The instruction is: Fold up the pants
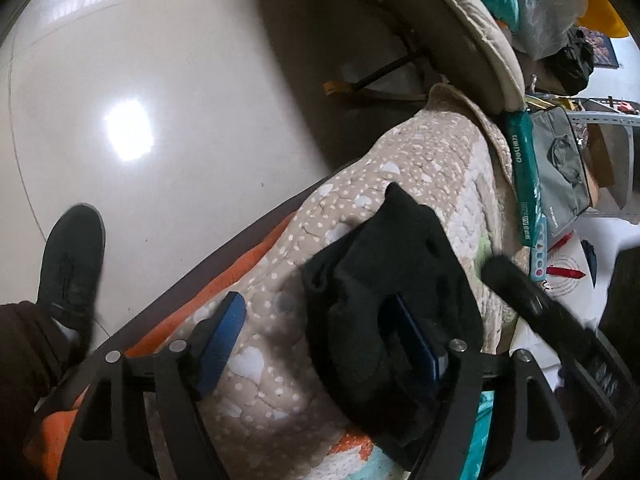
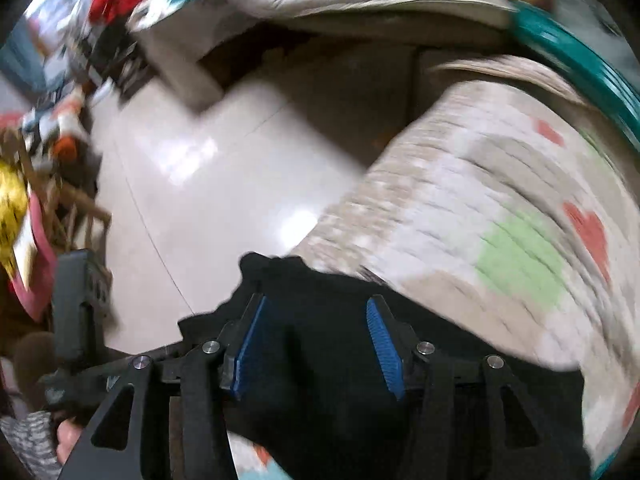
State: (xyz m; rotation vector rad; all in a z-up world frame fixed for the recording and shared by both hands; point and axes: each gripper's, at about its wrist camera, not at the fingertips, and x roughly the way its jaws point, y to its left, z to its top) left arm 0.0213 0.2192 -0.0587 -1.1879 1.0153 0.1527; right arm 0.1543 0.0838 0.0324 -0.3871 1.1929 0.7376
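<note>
Both tongs are looking spread right now, nothing pinched as far as I can tell. The pants (image 1: 384,292) are lying as a dark bunched heap on the quilt (image 1: 360,184), close to the near edge, with the floor (image 1: 140,100) dropping off to the left.

In the left wrist view the left tongs (image 1: 320,344) are hanging wide apart: the left pad (image 1: 222,344) is sitting over bare quilt, while the right pad (image 1: 416,344) is pressing against or into the pants. So the heap is lying at the right side of that gap, running on to the right and far of it.

In the right wrist view, which is blurring badly, the right tongs (image 2: 320,344) are straddling the cloth (image 2: 320,280): black fabric is filling the space between both pads and spilling out to the near side. Whether the pads are touching it, I can't tell.

My take on doing this step well: find an actual edge first, waistband or hem, instead of grabbing the middle of the lump. Each of the tongs should be taking one corner, well apart, then lifting and pulling the cloth flat on the quilt before any fold. Watch that it isn't sliding off toward the floor.
</note>
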